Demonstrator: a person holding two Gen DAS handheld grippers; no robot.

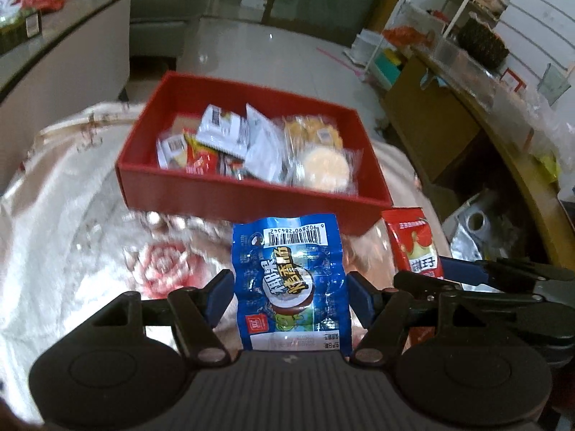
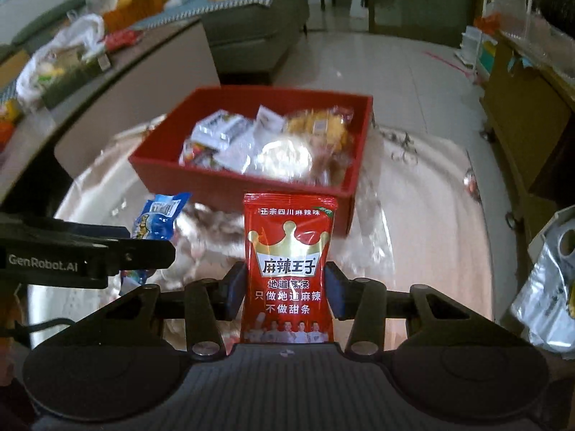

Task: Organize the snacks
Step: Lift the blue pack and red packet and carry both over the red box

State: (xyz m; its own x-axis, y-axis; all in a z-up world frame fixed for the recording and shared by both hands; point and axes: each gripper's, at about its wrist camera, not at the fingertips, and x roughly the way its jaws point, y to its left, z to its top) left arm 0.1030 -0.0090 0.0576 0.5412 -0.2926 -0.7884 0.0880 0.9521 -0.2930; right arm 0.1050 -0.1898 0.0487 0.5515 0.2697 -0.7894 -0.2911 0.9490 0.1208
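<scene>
From my left tongs [image 1: 289, 296] I see the blue pack [image 1: 291, 283] squeezed between the two blue pads, held by its sides near the middle. It stands up in the air over the cloth [image 1: 54, 233]. I think it is light, soft and crinkly, with a slick skin, so it could slip if I shake it. The red box [image 1: 251, 194] sits just beyond it, open on top and already full of packs on the right side. There looks to be more room near its left wall. My other tongs come in low on the right with the red pack [image 1: 418, 244].

From my right tongs [image 2: 285, 289] I see the red pack [image 2: 289, 273] pinched at its sides, standing up straight. It looks thin, light and bendy too. The box [image 2: 248, 194] is right behind it. Its near wall stands up, so I think I must go over that edge, not into it. My left tongs and the blue pack [image 2: 158, 219] are close on the left, so I should not swing that way.
</scene>
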